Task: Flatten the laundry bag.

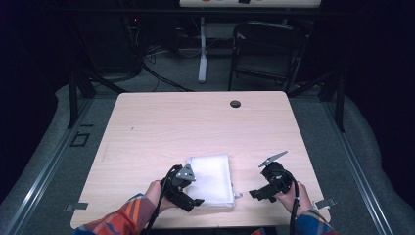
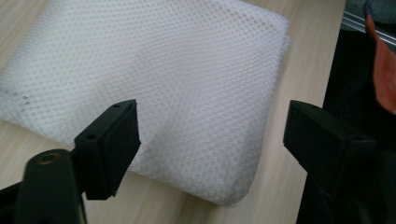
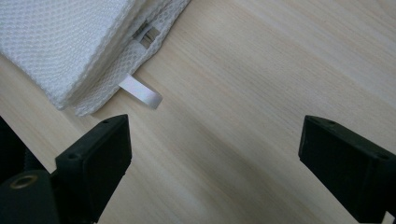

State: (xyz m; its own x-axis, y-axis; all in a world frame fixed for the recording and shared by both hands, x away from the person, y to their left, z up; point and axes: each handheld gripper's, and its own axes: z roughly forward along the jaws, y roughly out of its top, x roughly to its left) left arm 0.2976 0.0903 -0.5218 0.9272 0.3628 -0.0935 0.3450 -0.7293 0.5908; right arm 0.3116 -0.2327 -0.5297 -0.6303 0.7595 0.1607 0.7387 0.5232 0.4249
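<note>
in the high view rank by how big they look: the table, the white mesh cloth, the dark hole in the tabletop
1. table, by far the largest.
2. white mesh cloth, folded near the front edge.
3. dark hole, a small dot; it lies farther from the camera, yet the gap is plain.

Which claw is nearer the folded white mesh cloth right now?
Left. The left claw hangs open over the near left edge of the mesh cloth. The right claw sits open over bare table, off the cloth's right side.

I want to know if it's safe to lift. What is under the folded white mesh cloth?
The folded mesh cloth lies flat on the wooden table, with a white loop tab sticking out at one corner. Anything between its layers is covered.
</note>
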